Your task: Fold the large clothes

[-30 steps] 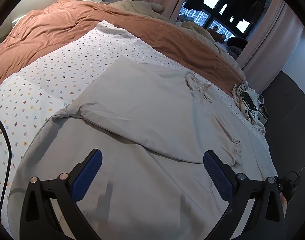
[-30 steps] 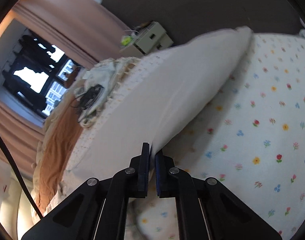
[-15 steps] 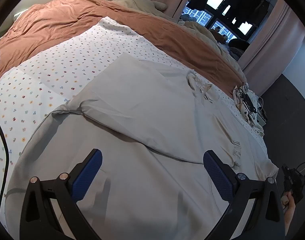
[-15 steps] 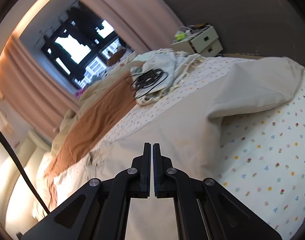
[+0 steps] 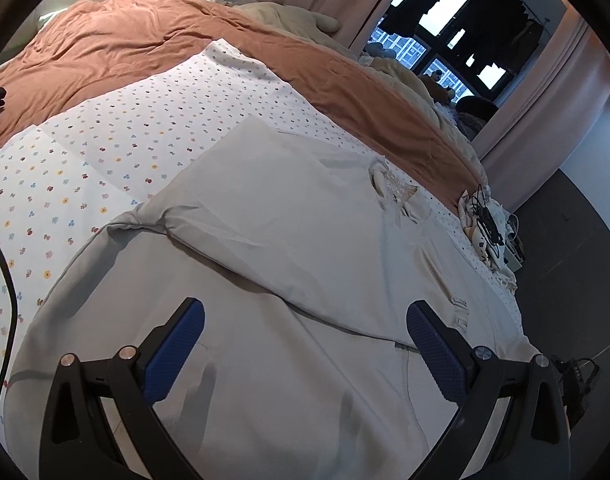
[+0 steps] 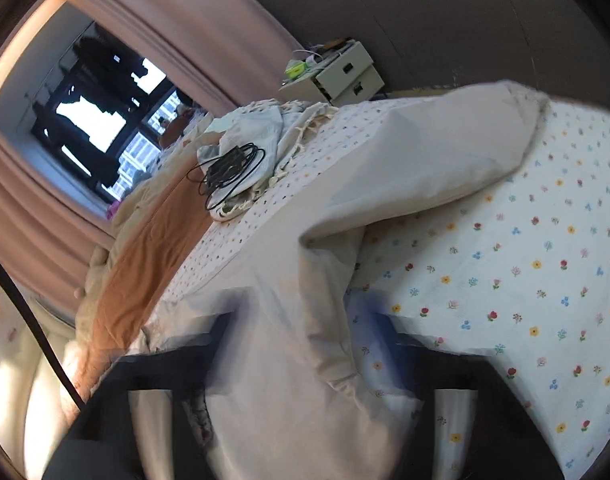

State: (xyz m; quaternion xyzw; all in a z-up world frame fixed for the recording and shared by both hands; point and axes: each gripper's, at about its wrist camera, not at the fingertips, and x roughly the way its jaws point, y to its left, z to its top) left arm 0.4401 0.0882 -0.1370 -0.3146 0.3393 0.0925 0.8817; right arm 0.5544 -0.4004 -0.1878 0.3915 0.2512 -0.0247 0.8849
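A large pale grey garment (image 5: 273, 240) lies spread on the flowered bedsheet (image 5: 105, 140), one sleeve folded across its body. My left gripper (image 5: 301, 340) is open and empty, its blue pads just above the garment's lower part. In the right wrist view the same garment (image 6: 385, 184) lies with its sleeve running between my right gripper's (image 6: 301, 332) blurred, spread fingers. The right gripper is open, with the sleeve cuff (image 6: 345, 384) loose between the jaws.
A rust-brown duvet (image 5: 185, 40) covers the far side of the bed. A pile of cloth with a black cable (image 6: 233, 168) sits near the bed's corner. A white nightstand (image 6: 341, 76) stands beyond on the dark floor. Pink curtains frame the window (image 5: 465, 20).
My right gripper was shut on the sleeve and carried it across; now its jaws have opened and the sleeve lies released. The left gripper has stayed open, barely moving.
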